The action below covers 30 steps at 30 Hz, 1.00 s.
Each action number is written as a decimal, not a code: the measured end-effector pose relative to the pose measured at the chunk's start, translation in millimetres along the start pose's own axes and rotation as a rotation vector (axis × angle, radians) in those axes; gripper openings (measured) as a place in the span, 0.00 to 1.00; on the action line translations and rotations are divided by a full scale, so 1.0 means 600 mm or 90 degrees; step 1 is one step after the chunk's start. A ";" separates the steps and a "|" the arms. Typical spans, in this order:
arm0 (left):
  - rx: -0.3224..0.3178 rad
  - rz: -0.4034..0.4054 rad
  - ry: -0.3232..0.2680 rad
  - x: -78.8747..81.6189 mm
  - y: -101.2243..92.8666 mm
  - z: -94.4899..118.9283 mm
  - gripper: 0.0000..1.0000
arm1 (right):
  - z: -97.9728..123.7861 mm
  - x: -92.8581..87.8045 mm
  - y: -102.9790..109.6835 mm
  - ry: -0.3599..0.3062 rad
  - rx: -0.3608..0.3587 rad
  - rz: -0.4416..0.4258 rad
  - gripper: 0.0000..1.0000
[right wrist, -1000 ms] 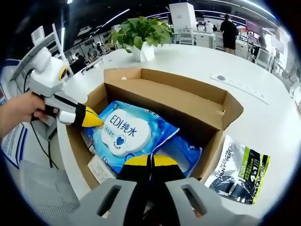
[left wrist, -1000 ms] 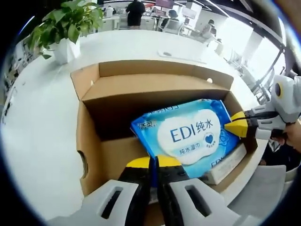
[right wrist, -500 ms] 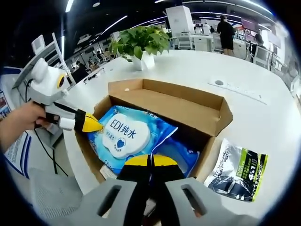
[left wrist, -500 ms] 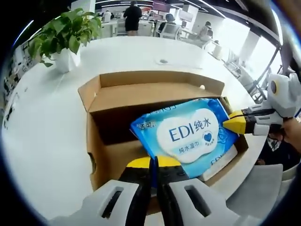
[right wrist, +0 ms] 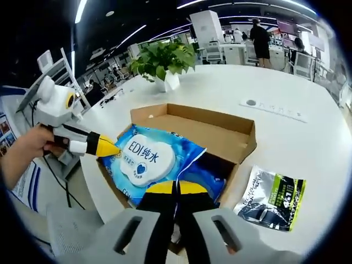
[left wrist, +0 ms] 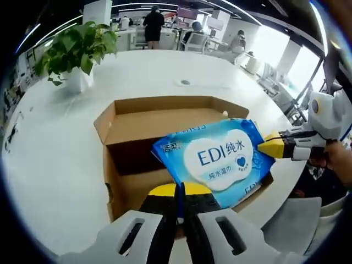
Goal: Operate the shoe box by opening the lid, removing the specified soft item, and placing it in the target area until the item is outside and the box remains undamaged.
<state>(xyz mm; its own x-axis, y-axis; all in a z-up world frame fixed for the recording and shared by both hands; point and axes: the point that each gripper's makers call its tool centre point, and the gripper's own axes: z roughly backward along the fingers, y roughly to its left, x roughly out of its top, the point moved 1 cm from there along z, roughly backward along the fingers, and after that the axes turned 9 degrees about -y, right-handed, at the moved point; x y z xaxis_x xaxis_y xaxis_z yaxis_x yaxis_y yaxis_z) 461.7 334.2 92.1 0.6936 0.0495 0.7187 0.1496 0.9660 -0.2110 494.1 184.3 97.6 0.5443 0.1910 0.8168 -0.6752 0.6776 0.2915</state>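
Your left gripper point(left wrist: 181, 190) and right gripper point(right wrist: 176, 188), each clamped on an edge of the blue EDI wet-wipes pack point(left wrist: 217, 155), hold it at frame centre above the open cardboard shoe box point(left wrist: 132, 124) on the white surface point(left wrist: 49, 143).

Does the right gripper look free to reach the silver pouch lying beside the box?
Probably not yet: the right gripper is shut on the blue wipes pack. The silver pouch lies unobstructed on the table.
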 end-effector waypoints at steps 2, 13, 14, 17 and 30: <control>-0.005 -0.001 -0.004 0.005 -0.010 0.000 0.00 | 0.005 0.002 -0.005 0.000 -0.004 -0.005 0.00; -0.034 -0.012 -0.009 0.023 -0.066 -0.015 0.00 | 0.048 0.009 -0.046 -0.001 -0.028 -0.036 0.00; -0.035 -0.012 -0.010 0.024 -0.069 -0.016 0.00 | 0.054 0.009 -0.052 -0.001 -0.031 -0.037 0.00; -0.044 -0.020 -0.012 0.029 -0.090 -0.022 0.00 | 0.067 0.010 -0.064 -0.001 -0.039 -0.040 0.00; -0.075 -0.041 -0.023 0.041 -0.162 -0.056 0.00 | 0.117 0.007 -0.129 -0.003 -0.078 -0.047 0.00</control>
<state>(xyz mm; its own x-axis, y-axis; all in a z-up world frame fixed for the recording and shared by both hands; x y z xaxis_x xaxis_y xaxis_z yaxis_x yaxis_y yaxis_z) 488.1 233.0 107.9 0.6546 0.0002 0.7560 0.2752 0.9313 -0.2385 513.7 82.8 113.7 0.5874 0.1341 0.7981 -0.5676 0.7713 0.2881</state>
